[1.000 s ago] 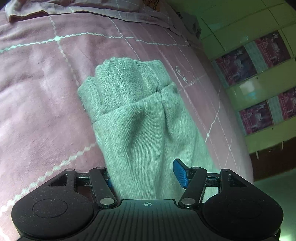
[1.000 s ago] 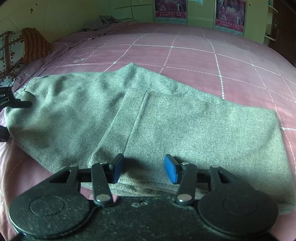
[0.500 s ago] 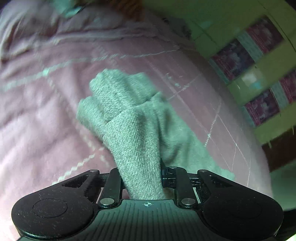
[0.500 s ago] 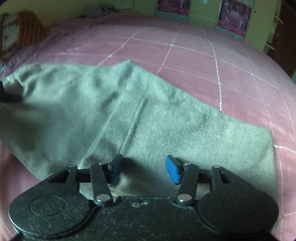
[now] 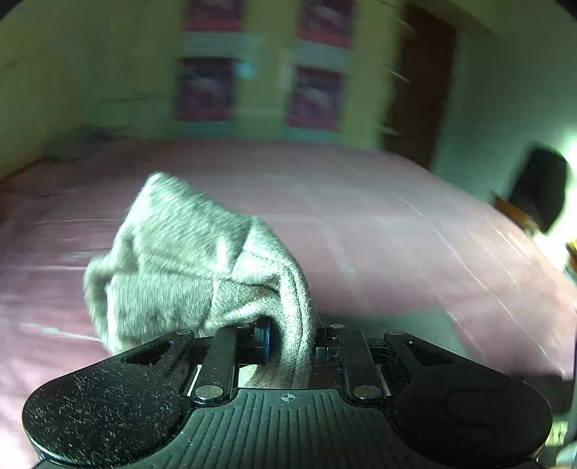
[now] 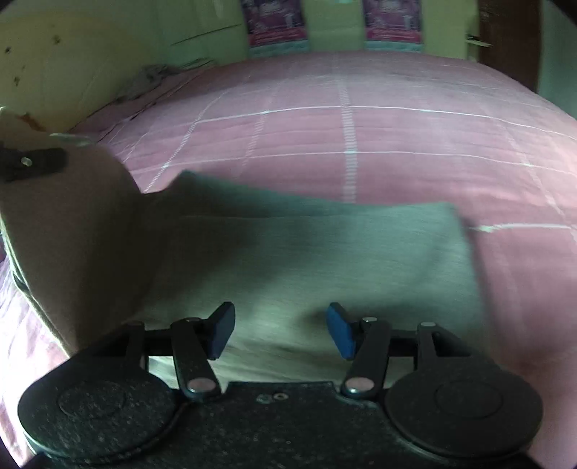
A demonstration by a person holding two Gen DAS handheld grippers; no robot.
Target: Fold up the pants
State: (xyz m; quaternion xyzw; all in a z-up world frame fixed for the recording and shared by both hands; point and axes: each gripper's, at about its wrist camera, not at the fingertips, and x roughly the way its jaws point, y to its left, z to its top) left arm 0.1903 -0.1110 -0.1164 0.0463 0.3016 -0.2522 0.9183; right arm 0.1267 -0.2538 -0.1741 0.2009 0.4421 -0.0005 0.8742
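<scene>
The grey pants [image 5: 180, 259] hang bunched from my left gripper [image 5: 290, 339], which is shut on a thick fold of the cloth and holds it above the pink bedspread [image 5: 396, 234]. In the right wrist view the rest of the pants [image 6: 324, 259] lies flat on the bed, while their left end [image 6: 79, 234] is raised, with a black part of the left gripper [image 6: 32, 164] showing at its top. My right gripper [image 6: 281, 330] hovers low over the near edge of the pants. Its jaws are opening and the blue pads press on nothing.
The pink checked bedspread [image 6: 360, 137] stretches far behind the pants. Posters [image 6: 274, 21] hang on the green wall beyond. A crumpled cloth [image 6: 151, 75] lies at the bed's far left corner. A dark door [image 5: 414, 90] and a black object [image 5: 541, 187] stand to the right.
My left gripper shut on the pants' end, rose and rolled, lifting the cloth off the bed. My right gripper shifted over the flat part, its jaws a little wider.
</scene>
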